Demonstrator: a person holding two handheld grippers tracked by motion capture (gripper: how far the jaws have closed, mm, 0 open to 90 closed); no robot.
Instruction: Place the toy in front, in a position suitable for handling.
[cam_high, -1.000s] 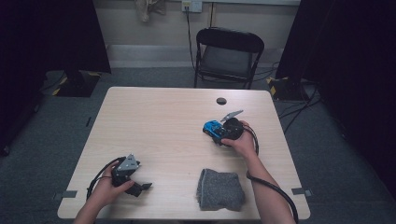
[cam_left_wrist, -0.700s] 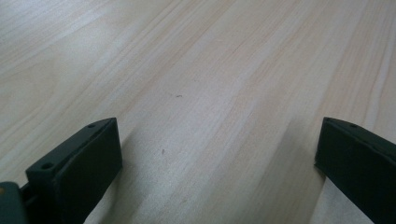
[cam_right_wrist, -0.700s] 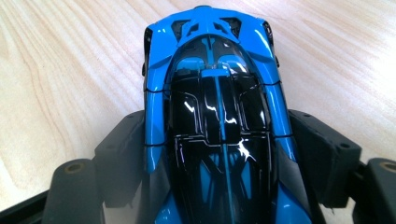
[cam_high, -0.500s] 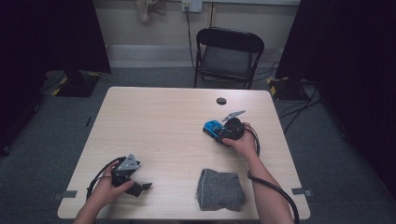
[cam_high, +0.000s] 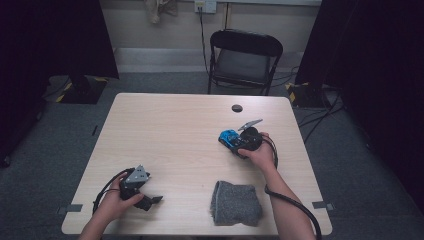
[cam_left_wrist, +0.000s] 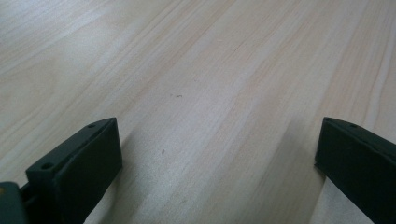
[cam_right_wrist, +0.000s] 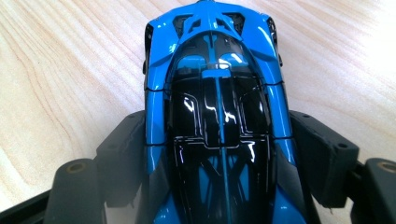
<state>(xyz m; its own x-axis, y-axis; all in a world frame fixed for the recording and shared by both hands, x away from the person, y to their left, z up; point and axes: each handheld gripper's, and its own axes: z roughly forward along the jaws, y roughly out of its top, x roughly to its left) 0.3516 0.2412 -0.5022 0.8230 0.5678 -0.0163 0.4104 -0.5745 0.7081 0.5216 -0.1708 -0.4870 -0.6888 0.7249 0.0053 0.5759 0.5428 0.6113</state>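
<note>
From the high view, the right gripper sat on the pale wooden counter, held in the person's right hand; the blue toy car lay at the tip of its jaws, pointing away from the hand; a grey folded cloth lay behind that gripper, nearer the person and well apart from the jaws; a small dark disc lay beyond the car, apart from it; the left gripper rested near the counter's near edge in the left hand, far from the car; a black folding chair stood behind the counter.

In the left gripper view, the left gripper had its jaws spread wide and released; bare counter lay between and ahead of them.

In the right gripper view, the right gripper had its jaws clenched on the blue toy car; the car lay lengthwise between them, one pad pressed against each flank at about mid-body; the jaws had just been closing onto it; one end of the car reached well past the jaw tips over the counter, the other end ran back toward the gripper's body.
</note>
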